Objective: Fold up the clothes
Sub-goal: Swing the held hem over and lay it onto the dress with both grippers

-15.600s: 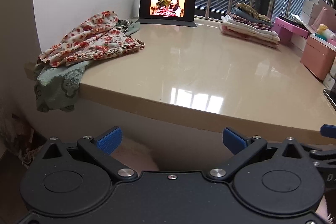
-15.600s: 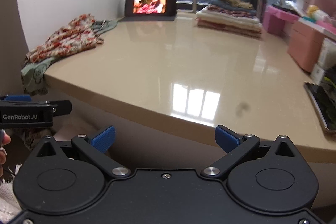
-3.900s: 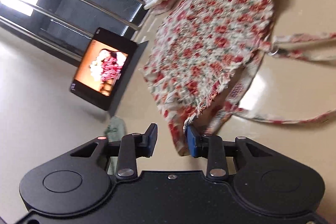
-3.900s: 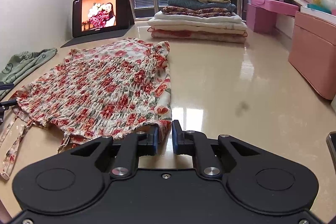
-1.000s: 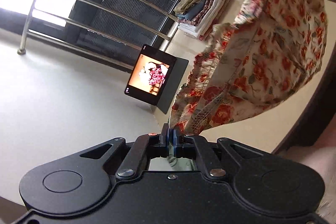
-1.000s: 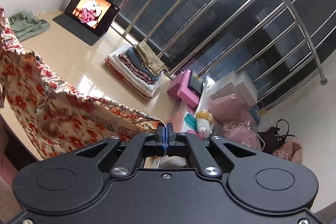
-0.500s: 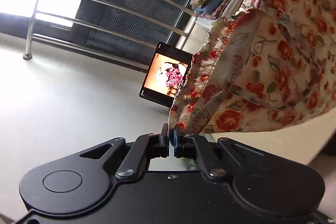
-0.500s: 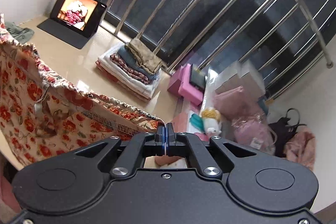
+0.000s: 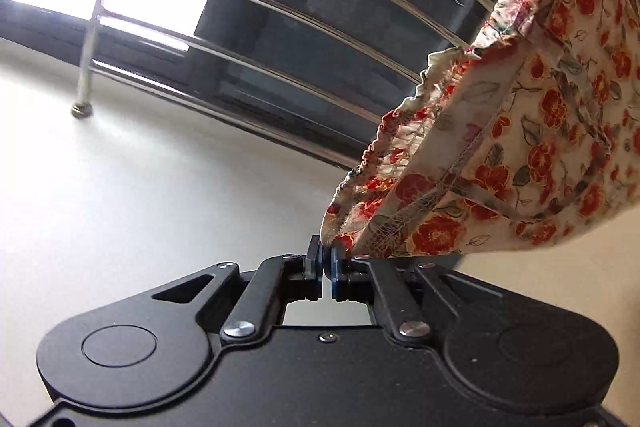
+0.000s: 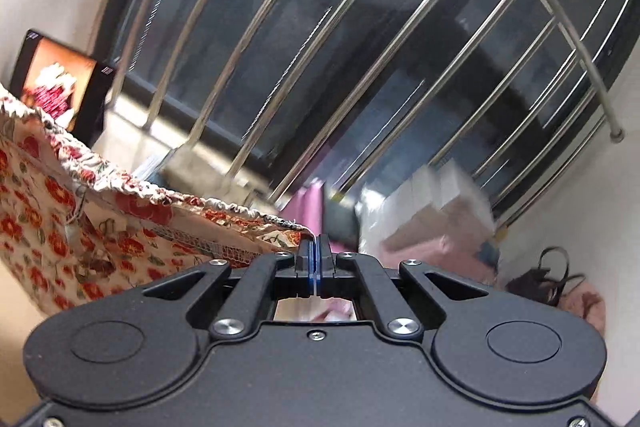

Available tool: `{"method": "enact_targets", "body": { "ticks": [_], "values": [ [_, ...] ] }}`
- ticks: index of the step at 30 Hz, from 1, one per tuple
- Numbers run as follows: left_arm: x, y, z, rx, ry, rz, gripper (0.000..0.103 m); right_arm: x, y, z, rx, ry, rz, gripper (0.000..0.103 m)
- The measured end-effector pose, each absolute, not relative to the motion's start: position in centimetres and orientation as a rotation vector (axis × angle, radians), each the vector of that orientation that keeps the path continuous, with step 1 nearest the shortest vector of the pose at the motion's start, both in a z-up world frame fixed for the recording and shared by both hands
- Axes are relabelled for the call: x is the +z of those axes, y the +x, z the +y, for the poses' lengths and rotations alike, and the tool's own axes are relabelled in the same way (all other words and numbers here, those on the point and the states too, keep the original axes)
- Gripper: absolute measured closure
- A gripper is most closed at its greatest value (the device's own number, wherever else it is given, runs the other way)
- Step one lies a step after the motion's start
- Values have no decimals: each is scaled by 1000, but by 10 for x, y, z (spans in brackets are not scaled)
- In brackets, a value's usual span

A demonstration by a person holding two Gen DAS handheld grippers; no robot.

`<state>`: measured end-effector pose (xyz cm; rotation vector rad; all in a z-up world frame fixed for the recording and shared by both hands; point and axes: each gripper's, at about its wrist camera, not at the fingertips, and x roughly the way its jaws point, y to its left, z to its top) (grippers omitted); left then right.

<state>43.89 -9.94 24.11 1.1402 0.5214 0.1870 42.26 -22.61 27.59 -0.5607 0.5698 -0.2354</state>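
Over on the left side: left gripper [image 9: 326, 255] clamped tight on a gathered corner of the floral top [image 9: 520, 131], cloth fanning up and off to the right from the pinch, hanging in the air with the ruffled edge along its upper side. Behind it, just white wall [image 9: 120, 187] and the steel window bars [image 9: 280, 11], everything tilted hard.

Moving right, same story from the other camera: floral top [image 10: 60, 227] stretched across the left of the view, elastic edge running straight into the right gripper [image 10: 316, 247], which was pinched shut on the far corner. So, held up by both corners, spread between the two. Tablet [image 10: 60, 87] glowing behind the cloth at far left, by the window. Further right, a blurry pile of pink boxes [image 10: 432, 219], and at the far right a dark handbag [image 10: 548, 279] against the wall. Pretty smeared, couldn't make out more.
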Motion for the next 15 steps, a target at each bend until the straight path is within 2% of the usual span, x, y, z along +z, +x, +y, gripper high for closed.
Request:
{"method": "enact_targets", "body": {
  "ticks": [5, 9, 15],
  "values": [
    [234, 446, -108, 230, 1158, 491, 99, 264, 440, -226, -284, -595, 512, 103],
    [190, 420, -107, 187, 1224, 500, 99, 221, 432, -227, -257, -594, 561, 103],
    [106, 370, -88, 68, 1165, 608, 99, 141, 391, -238, -173, -521, 666, 103]
  ]
}}
